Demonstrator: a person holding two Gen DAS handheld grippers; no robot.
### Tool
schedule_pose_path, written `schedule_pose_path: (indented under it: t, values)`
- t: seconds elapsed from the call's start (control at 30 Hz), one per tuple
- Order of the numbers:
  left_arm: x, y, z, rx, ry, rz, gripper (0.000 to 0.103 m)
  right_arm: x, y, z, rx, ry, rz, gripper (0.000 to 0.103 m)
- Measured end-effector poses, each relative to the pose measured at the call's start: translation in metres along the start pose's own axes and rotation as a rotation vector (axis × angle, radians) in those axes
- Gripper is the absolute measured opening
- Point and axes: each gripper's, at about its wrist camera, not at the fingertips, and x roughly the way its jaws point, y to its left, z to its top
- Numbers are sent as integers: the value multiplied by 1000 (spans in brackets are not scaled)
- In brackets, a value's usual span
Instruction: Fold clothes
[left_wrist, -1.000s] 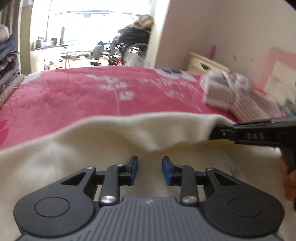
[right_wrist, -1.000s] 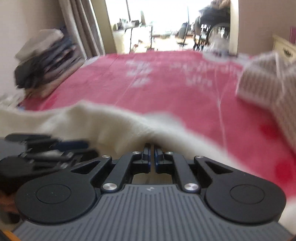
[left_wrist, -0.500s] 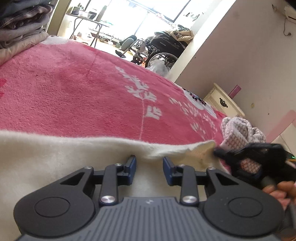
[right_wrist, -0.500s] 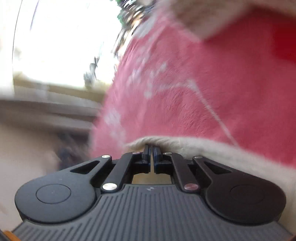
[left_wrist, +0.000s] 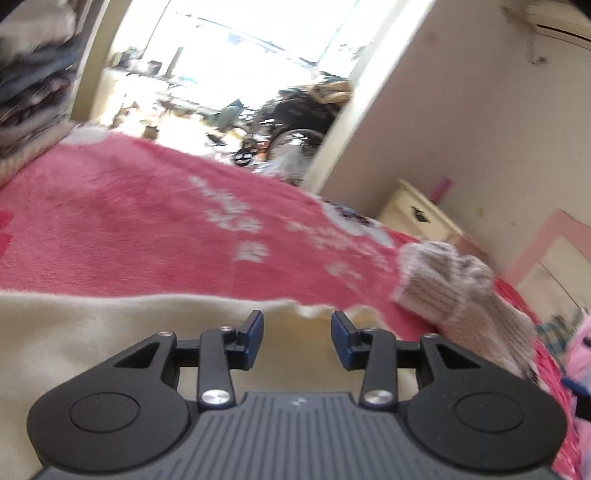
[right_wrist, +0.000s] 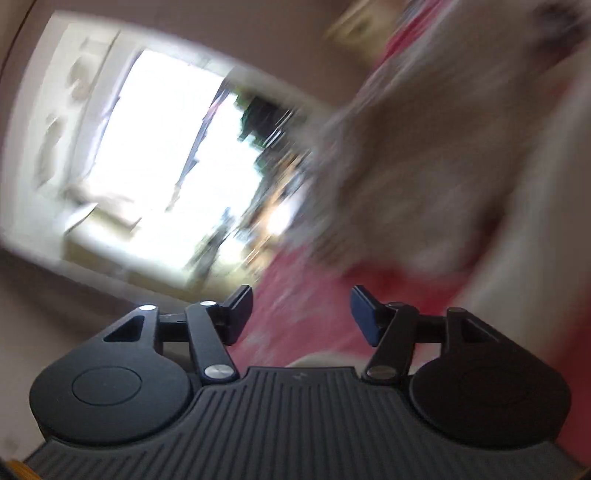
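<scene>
A cream garment (left_wrist: 110, 332) lies flat on the red blanket (left_wrist: 129, 229) in the left wrist view, its far edge just beyond my fingertips. My left gripper (left_wrist: 297, 334) is open and empty, low over the cream cloth. A grey-white knitted garment (left_wrist: 454, 291) lies crumpled to the right. My right gripper (right_wrist: 301, 314) is open and empty; its view is tilted and heavily blurred, showing red blanket (right_wrist: 306, 314) and a pale blurred garment (right_wrist: 424, 166).
A stack of folded clothes (left_wrist: 33, 85) stands at the far left. A cream bedside cabinet (left_wrist: 417, 218) is by the right wall. A bright doorway (left_wrist: 236, 92) with a wheelchair lies beyond the bed. Pink cloth (left_wrist: 580, 354) is at the right edge.
My right gripper has opened and let go of the cream garment's edge, then swung away and tilted. The garment's edge now lies flat. My left gripper's jaws have opened wider.
</scene>
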Motion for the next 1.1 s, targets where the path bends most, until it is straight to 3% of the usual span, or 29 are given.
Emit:
schedule_pose_path:
  t: [0.17, 0.27, 0.37, 0.5, 0.57, 0.67, 0.73, 0.8, 0.83, 0.87, 0.9, 1.0, 1.1]
  values:
    - [2, -46, -24, 57, 124, -108, 44, -61, -88, 24, 219, -172, -275, 67]
    - [11, -66, -46, 78, 203, -144, 44, -62, -116, 27, 284, -219, -317, 67]
    - [19, -74, -70, 105, 255, -149, 44, -47, -110, 28, 235, -196, -308, 67]
    - [18, -71, -92, 141, 231, -139, 44, -15, -84, 38, 116, -116, -385, 67]
    - [15, -70, -100, 161, 205, -147, 44, 0, -79, 50, 49, -83, -480, 68]
    - [12, -71, -110, 193, 169, -147, 44, 5, -96, 59, 138, -127, -548, 68]
    - [13, -71, -111, 195, 161, -148, 45, 6, -114, 63, 248, -173, -513, 71]
    - [13, -70, -111, 192, 157, -154, 45, 7, -118, 66, 258, -214, -462, 70]
    - [13, -69, -111, 188, 155, -158, 45, 10, -115, 67, 236, -219, -437, 63]
    - [12, -68, -111, 184, 153, -162, 45, 16, -110, 68, 192, -199, -411, 40]
    - [12, -67, -111, 181, 152, -165, 45, 22, -105, 69, 148, -178, -384, 24]
    - [12, -66, -111, 173, 149, -172, 45, 19, -76, 66, -4, -184, -257, 19]
    - [11, -64, -111, 165, 145, -179, 45, -13, -38, 58, -167, -229, -16, 19]
